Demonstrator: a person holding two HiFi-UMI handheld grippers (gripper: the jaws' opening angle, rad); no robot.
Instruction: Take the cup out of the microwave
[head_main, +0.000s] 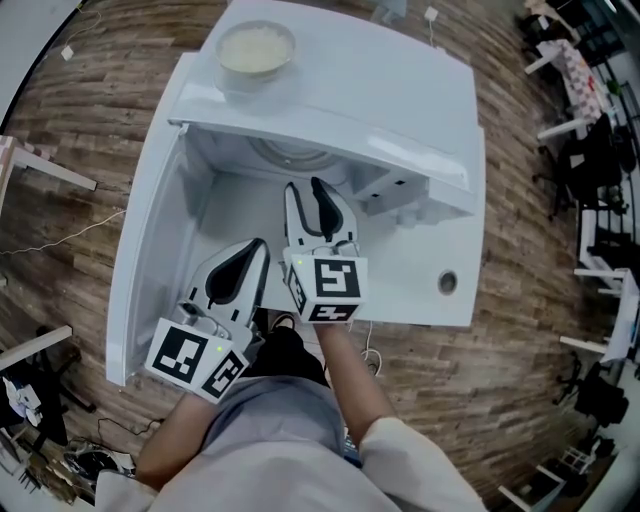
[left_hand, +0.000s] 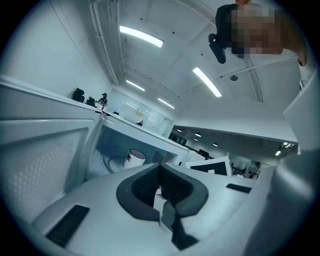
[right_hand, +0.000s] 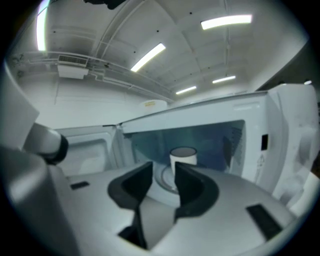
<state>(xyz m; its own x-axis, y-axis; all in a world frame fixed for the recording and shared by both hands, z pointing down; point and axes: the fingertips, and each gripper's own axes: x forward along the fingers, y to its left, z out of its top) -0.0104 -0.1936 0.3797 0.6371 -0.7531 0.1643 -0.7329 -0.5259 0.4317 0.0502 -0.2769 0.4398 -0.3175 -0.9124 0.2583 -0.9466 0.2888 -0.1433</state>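
Note:
A white cup stands upright on the glass turntable inside the open white microwave. My right gripper is open at the mouth of the cavity. The cup is just beyond its tips, and nothing is between the pads. In the left gripper view the cup shows a small red mark. My left gripper is shut and empty, lower and to the left, in front of the opening. From the head view the right gripper reaches into the cavity, the left gripper trails behind, and the cup is hidden.
The microwave door stands swung open at the left. A bowl of pale contents sits on top of the microwave. Its control panel side is to the right. Wooden floor lies around it.

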